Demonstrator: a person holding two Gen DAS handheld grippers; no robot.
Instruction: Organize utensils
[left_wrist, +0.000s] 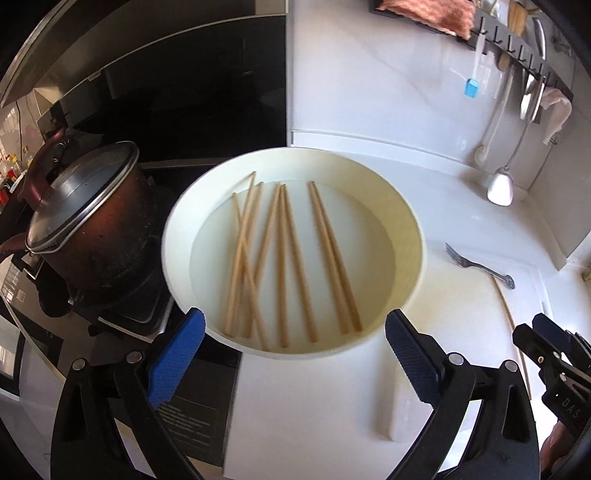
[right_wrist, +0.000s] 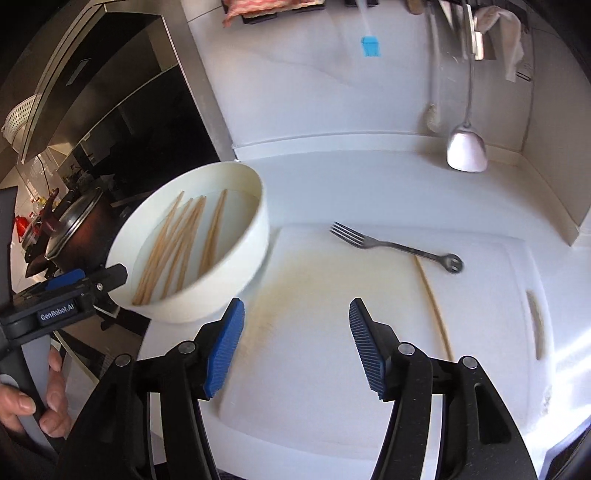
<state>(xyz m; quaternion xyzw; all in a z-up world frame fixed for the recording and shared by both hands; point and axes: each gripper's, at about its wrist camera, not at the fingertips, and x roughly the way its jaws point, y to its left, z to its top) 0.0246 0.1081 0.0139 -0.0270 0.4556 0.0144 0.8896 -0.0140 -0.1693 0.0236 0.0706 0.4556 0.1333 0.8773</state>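
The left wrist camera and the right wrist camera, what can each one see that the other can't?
Only the left wrist view shows the small white bottle lying on the counter near the camera.

Only the right wrist view shows the white colander up high on the left, and a hand holding the left hand-held gripper.

Both show the white bowl of chopsticks, the fork, the cutting board, one loose chopstick and the lidded pot.

Left gripper (left_wrist: 295, 334) jaws wide apart, nothing between, pitched steeply down. Right gripper (right_wrist: 296, 341) part-spread, empty, same pitch. Left hand (right_wrist: 33, 402) wrapped round its handle.
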